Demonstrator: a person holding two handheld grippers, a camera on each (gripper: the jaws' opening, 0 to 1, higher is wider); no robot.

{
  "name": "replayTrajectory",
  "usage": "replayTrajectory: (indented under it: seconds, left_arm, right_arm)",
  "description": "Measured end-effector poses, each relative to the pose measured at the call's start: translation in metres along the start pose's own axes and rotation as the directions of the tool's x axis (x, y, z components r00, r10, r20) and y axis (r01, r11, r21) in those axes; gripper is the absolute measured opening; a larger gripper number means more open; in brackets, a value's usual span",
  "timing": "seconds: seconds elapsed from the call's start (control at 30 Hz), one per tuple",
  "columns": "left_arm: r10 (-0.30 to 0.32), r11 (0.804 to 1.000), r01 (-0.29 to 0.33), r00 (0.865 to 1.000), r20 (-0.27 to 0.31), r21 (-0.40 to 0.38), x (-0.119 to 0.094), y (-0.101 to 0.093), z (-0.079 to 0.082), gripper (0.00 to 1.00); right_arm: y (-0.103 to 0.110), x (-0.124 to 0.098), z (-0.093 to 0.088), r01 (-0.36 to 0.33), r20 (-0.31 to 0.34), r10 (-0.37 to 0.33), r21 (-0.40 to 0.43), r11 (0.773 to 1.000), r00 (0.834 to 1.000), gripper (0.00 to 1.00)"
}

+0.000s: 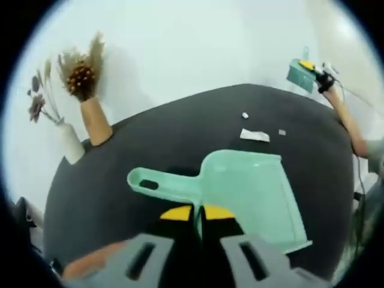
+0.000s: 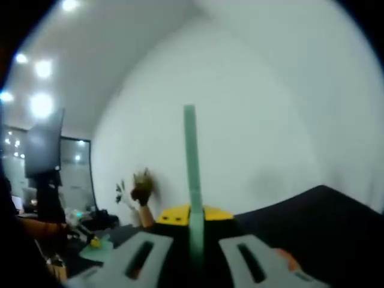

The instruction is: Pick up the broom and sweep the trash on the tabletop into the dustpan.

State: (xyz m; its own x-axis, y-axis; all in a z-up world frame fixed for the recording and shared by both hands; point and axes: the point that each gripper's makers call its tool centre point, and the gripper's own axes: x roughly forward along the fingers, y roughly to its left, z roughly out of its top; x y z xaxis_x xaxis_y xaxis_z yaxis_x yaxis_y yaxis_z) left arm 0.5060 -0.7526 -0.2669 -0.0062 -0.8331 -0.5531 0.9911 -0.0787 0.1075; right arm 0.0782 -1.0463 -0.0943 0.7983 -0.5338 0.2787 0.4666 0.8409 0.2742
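Note:
A mint-green dustpan [image 1: 255,192] lies on the black round table [image 1: 150,144], its handle [image 1: 147,183] pointing left. My left gripper [image 1: 198,213] is shut on the pan's thin back wall beside the handle, yellow tips on either side of it. Three white paper scraps [image 1: 255,135] lie just beyond the pan's mouth. My right gripper [image 2: 196,214] is shut on the green broom handle [image 2: 191,168], which rises straight up between its jaws; the bristles are hidden. That right gripper [image 1: 307,69] shows at the table's far right edge, held by a person's hand.
Two vases of dried flowers [image 1: 84,78] stand at the table's far left edge against a white wall; the vases [image 2: 142,192] appear small in the right gripper view. A dark monitor [image 2: 43,147] stands at the left. The person's forearm [image 1: 351,129] runs along the table's right side.

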Motion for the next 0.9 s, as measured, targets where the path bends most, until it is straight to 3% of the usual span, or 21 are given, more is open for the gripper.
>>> replayTrajectory:
  seconds: [0.13, 0.23, 0.37, 0.53, 0.6, 0.67, 0.7, 0.73, 0.77, 0.8, 0.83, 0.87, 0.9]
  left_arm:
    - [0.079, 0.995, -0.077, 0.996, 0.040, -0.064, -0.002, 0.005, 0.006, 0.05]
    - [0.133, 0.985, -0.128, 0.991, 0.029, -0.117, -0.005, 0.008, 0.007, 0.05]
    - [0.238, 0.947, -0.230, 0.971, 0.008, -0.224, -0.011, 0.017, 0.011, 0.05]
    - [0.314, 0.896, -0.304, 0.949, -0.022, -0.323, -0.016, 0.017, 0.015, 0.04]
    - [0.345, 0.850, -0.333, 0.937, -0.047, -0.408, -0.018, 0.019, 0.012, 0.04]
    - [0.361, 0.821, -0.345, 0.931, -0.054, -0.455, -0.020, 0.020, 0.011, 0.04]
    - [0.375, 0.789, -0.354, 0.925, -0.063, -0.501, -0.023, 0.021, 0.009, 0.04]
    - [0.380, 0.787, -0.340, 0.925, -0.031, -0.514, -0.024, 0.020, 0.012, 0.04]
    - [0.380, 0.767, -0.321, 0.925, -0.010, -0.555, -0.027, 0.019, 0.014, 0.04]
    - [0.379, 0.728, -0.298, 0.925, 0.001, -0.618, -0.029, 0.016, 0.014, 0.04]
    - [0.383, 0.723, -0.284, 0.923, 0.023, -0.630, -0.030, 0.014, 0.015, 0.04]
    - [0.401, 0.695, -0.313, 0.916, -0.012, -0.648, -0.032, 0.012, 0.008, 0.04]
    - [0.445, 0.705, -0.370, 0.895, -0.028, -0.605, -0.034, 0.014, 0.004, 0.04]
  right_arm:
    - [0.001, 0.000, 0.000, -0.004, -0.001, 0.004, 0.002, 1.000, 1.000, 0.04]
    - [0.002, 0.001, -0.001, -0.008, -0.004, 0.008, 0.002, 1.000, 1.000, 0.04]
    - [0.003, 0.002, -0.003, -0.014, -0.010, 0.014, -0.004, 1.000, 1.000, 0.04]
    - [0.005, 0.002, -0.003, -0.025, -0.011, 0.025, 0.004, 1.000, 1.000, 0.04]
    - [0.007, 0.002, -0.004, -0.031, -0.012, 0.032, 0.010, 0.999, 0.999, 0.04]
    - [0.008, 0.003, -0.005, -0.036, -0.014, 0.036, 0.012, 0.999, 0.999, 0.04]
    - [0.009, 0.003, -0.005, -0.040, -0.015, 0.040, 0.012, 0.999, 0.999, 0.04]
    - [0.010, 0.003, -0.005, -0.044, -0.016, 0.044, 0.012, 0.999, 0.999, 0.04]
    - [0.012, 0.003, -0.005, -0.049, -0.015, 0.049, 0.014, 0.999, 0.999, 0.04]
    - [0.013, 0.003, -0.005, -0.052, -0.014, 0.053, 0.014, 0.999, 0.999, 0.04]
    - [0.013, 0.003, -0.005, -0.054, -0.013, 0.054, 0.015, 0.998, 0.998, 0.04]
    - [0.014, 0.002, -0.005, -0.055, -0.014, 0.056, 0.017, 0.998, 0.998, 0.04]
    - [0.014, 0.002, -0.006, -0.057, -0.015, 0.057, 0.019, 0.998, 0.998, 0.04]
